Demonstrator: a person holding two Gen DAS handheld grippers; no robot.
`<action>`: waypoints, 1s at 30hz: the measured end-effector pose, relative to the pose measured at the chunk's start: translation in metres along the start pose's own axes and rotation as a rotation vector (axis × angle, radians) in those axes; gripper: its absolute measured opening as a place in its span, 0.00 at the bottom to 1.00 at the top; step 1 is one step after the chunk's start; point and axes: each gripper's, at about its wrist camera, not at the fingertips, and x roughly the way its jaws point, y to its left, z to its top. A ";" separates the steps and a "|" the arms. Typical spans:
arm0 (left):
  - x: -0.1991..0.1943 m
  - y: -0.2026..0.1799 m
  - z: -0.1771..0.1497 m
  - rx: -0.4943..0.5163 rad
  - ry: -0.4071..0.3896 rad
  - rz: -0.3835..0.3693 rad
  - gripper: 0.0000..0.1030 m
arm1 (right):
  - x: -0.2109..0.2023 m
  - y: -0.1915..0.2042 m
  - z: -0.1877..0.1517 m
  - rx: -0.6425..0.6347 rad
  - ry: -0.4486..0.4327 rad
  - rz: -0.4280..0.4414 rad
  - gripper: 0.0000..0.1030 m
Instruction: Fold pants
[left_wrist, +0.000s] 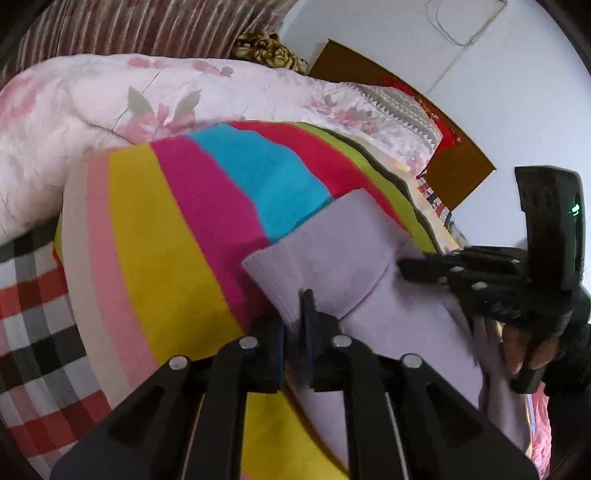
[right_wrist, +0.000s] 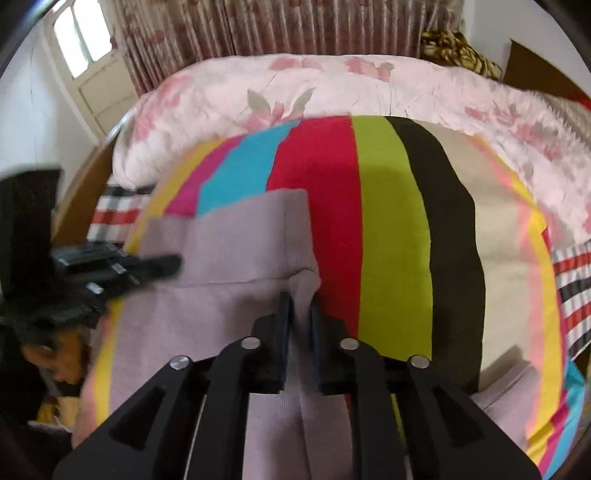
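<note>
Bedroom scene, bed covered by a striped blanket (right_wrist: 391, 229) in bright colours, pink floral duvet (right_wrist: 332, 88) bunched behind it, curtain (right_wrist: 280, 26) at the back. Lilac pants (right_wrist: 236, 251) lie on the blanket with a folded band edge facing away. Left gripper (left_wrist: 294, 325) clamped on the pants edge, fabric pinched between its fingers. Right gripper (right_wrist: 302, 325) likewise closed on a fold of the pants, just beside the red stripe
</note>
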 end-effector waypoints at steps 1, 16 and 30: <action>-0.004 0.000 0.000 0.000 -0.009 0.012 0.20 | -0.013 -0.006 -0.002 0.024 -0.019 0.012 0.37; -0.010 -0.108 -0.044 0.260 0.132 -0.116 0.97 | -0.132 -0.150 -0.212 0.819 -0.214 0.114 0.54; -0.068 -0.037 -0.048 0.034 0.010 -0.109 0.98 | -0.159 -0.039 -0.125 0.510 -0.372 0.122 0.11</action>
